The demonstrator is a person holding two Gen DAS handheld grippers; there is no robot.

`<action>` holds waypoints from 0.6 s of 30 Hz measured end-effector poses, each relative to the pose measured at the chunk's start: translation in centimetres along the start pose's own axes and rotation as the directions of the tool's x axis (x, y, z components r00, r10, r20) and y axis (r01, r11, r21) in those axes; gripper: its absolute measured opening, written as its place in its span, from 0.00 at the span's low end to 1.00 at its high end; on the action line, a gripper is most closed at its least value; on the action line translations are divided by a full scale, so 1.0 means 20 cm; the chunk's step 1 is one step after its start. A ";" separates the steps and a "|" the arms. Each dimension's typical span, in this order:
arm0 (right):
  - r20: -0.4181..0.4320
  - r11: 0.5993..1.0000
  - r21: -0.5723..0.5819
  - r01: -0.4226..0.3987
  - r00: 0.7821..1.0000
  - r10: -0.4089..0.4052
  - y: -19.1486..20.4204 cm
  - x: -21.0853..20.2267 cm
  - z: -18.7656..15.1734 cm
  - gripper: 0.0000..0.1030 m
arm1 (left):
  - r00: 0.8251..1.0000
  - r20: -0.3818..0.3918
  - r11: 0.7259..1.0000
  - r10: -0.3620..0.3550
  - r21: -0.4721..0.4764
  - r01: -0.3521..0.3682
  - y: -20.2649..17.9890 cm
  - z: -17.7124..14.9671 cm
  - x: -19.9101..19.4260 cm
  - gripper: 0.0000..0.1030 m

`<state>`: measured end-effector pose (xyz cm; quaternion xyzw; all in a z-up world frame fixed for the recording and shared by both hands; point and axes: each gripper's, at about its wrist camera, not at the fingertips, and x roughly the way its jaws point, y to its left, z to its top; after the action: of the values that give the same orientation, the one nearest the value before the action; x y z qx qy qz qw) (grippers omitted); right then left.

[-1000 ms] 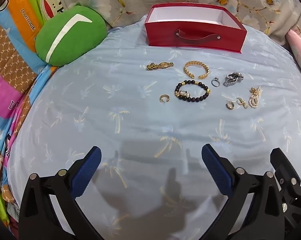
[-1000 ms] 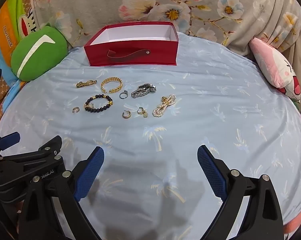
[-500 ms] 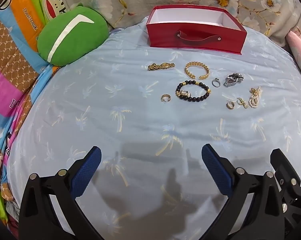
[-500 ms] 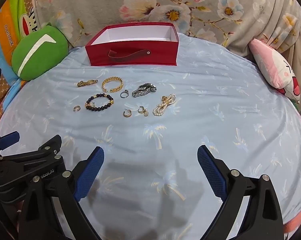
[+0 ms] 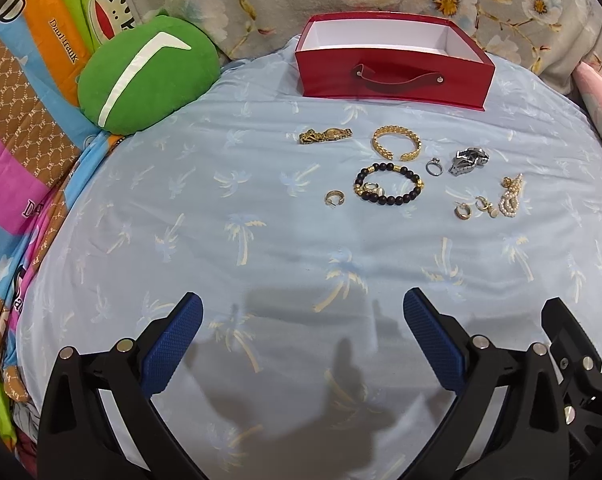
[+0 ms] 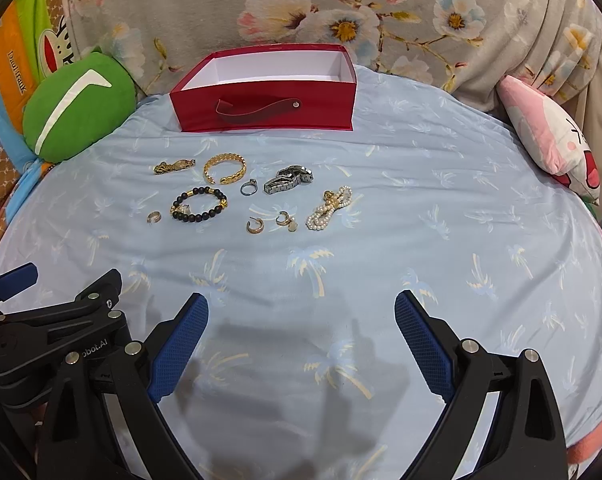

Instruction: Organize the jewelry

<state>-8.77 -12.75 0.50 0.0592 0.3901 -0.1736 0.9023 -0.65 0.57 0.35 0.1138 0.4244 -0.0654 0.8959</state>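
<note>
Several pieces of jewelry lie on the light blue sheet in front of an open red box [image 5: 393,76] [image 6: 267,110] with a white inside. Among them are a gold cuff bracelet [image 5: 397,143] [image 6: 225,168], a black bead bracelet [image 5: 389,189] [image 6: 199,204], a gold watch [image 5: 325,135] [image 6: 174,167], a silver watch [image 5: 469,161] [image 6: 289,179], a pearl strand [image 5: 511,200] [image 6: 329,213], rings and earrings. My left gripper [image 5: 303,312] and right gripper [image 6: 301,312] both hang open and empty, well short of the jewelry.
A green round cushion [image 5: 149,76] [image 6: 77,110] sits at the back left, a pink plush pillow [image 6: 549,140] at the right edge. A floral fabric backs the box. Striped colourful bedding [image 5: 17,120] runs down the left side. The left gripper's body [image 6: 53,320] shows low left.
Both cameras have drifted slightly; the jewelry and box sit a little lower in the views. Nothing on the sheet has moved, and both grippers stay open.
</note>
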 end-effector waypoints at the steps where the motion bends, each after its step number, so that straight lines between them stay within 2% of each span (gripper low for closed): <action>1: 0.000 1.000 0.000 0.001 1.000 -0.001 0.00 0.00 0.00 0.90 | 1.000 0.001 1.000 -0.002 0.000 0.002 0.00 0.00 0.00 0.95; 18: 0.004 1.000 0.001 0.003 1.000 -0.003 0.00 -0.01 -0.01 0.90 | 1.000 0.004 1.000 -0.002 -0.001 0.002 0.01 -0.01 -0.01 0.95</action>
<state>-8.95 -12.70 0.55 0.0590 0.3881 -0.1753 0.9029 -0.79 0.88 0.43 0.1126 0.4229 -0.0662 0.8967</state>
